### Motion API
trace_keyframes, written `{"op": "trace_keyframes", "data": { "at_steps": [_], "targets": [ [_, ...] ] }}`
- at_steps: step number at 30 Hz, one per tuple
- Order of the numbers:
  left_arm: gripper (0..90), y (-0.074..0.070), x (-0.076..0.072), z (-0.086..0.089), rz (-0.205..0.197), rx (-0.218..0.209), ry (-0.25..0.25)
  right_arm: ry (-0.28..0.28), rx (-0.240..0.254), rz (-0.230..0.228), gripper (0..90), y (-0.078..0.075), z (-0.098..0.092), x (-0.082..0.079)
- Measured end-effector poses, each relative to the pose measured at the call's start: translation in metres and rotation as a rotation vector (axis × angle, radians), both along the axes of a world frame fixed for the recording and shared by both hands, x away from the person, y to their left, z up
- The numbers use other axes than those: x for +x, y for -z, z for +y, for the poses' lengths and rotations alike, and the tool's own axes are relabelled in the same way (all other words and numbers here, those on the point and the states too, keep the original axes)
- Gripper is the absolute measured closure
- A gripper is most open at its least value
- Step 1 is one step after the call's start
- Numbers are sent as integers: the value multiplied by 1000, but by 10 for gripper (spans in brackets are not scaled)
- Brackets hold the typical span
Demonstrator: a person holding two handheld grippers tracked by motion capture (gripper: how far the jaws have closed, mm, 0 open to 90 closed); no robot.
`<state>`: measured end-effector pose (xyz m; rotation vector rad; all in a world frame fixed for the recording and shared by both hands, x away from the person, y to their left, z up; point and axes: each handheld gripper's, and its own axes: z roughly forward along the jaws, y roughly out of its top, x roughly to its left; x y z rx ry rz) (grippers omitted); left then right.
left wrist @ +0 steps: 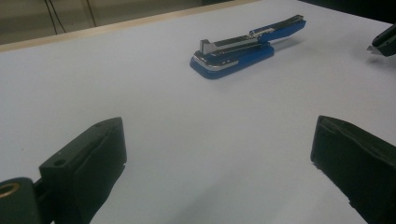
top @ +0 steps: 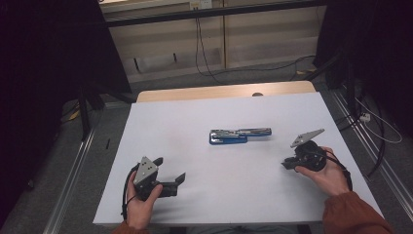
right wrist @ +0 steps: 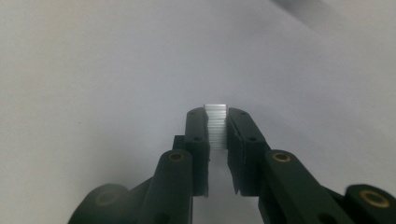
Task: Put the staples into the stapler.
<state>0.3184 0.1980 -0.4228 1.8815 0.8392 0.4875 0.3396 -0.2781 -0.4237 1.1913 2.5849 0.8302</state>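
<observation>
A blue and silver stapler [top: 238, 135] lies swung open near the middle of the white table [top: 195, 112]; in the left gripper view the stapler [left wrist: 243, 49] lies ahead, well beyond the jaws. My left gripper [top: 170, 169] rests at the front left, open, with bare table between its fingers [left wrist: 93, 158]. At the right, my right gripper [top: 288, 165] points toward the table's middle. In the right gripper view my right gripper [right wrist: 217, 114] is shut on a short silver strip of staples [right wrist: 217, 133] that stands between the pads.
The tip of the right gripper [left wrist: 385, 44] shows at the far right edge of the left gripper view. A wooden strip [top: 219, 91] runs along the table's far edge. Cables [top: 202, 53] lie on the floor beyond, with dark curtains on both sides.
</observation>
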Motion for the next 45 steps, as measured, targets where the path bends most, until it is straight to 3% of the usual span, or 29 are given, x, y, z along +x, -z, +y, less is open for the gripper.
{"op": "trace_keyframes", "data": {
  "at_steps": [9, 15, 26, 45],
  "targets": [
    [36, 0, 0, 0, 6, -14, -8, -12, 19, -23, 794, -5, 4, 6],
    [36, -2, -1, 1, -18, -21, -6, -29, 23, -33, 793, -8, 10, 12],
    [36, -2, 0, 1, -10, -25, -8, -38, 29, -41, 793, -9, 16, 20],
    [36, -1, 1, 2, -7, -22, -7, -93, 66, -84, 793, -28, 43, 43]
  ]
}}
